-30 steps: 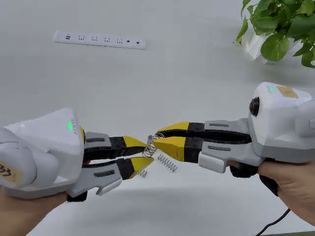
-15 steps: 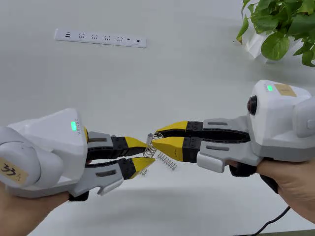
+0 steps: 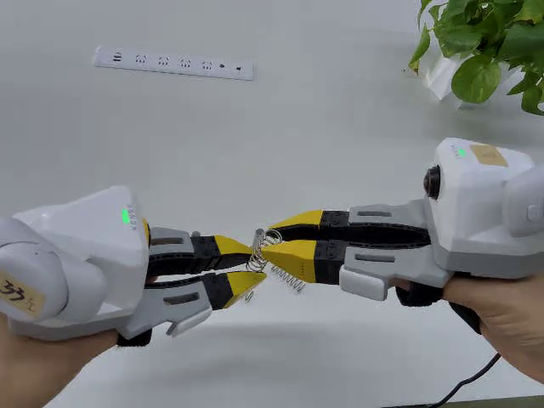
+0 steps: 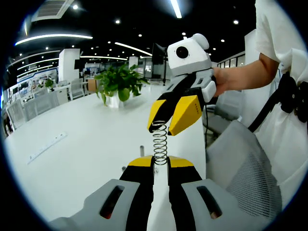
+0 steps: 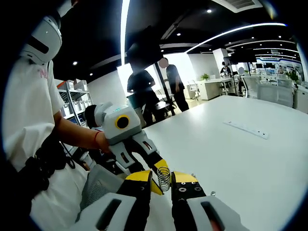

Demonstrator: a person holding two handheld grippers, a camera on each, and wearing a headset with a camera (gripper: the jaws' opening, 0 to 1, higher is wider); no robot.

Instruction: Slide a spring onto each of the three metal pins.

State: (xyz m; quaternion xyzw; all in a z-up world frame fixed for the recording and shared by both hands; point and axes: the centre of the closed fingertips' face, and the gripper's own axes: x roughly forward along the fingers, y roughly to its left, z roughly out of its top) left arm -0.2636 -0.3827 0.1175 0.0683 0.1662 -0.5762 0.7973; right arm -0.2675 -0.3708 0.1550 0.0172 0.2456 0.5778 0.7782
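Observation:
A thin wire spring (image 3: pixel 260 252) hangs in the air between my two grippers, which meet tip to tip above the white table (image 3: pixel 280 127). My left gripper (image 3: pixel 257 263) comes in from the left and my right gripper (image 3: pixel 269 243) from the right. In the left gripper view the spring (image 4: pixel 160 143) rises from my left gripper (image 4: pixel 161 161) up to the right gripper (image 4: pixel 162 127), each shut on one end. In the right gripper view the spring (image 5: pixel 164 177) sits between that gripper's yellow tips. A short metal pin (image 4: pixel 141 150) stands on the table beyond them. I cannot tell whether a pin runs inside the spring.
A loose spring (image 3: pixel 289 279) lies on the table just under the tips, and a smaller one (image 3: pixel 248 297) lies beside it. A white power strip (image 3: pixel 173 65) sits at the back left. A potted plant (image 3: pixel 480 42) stands at the back right.

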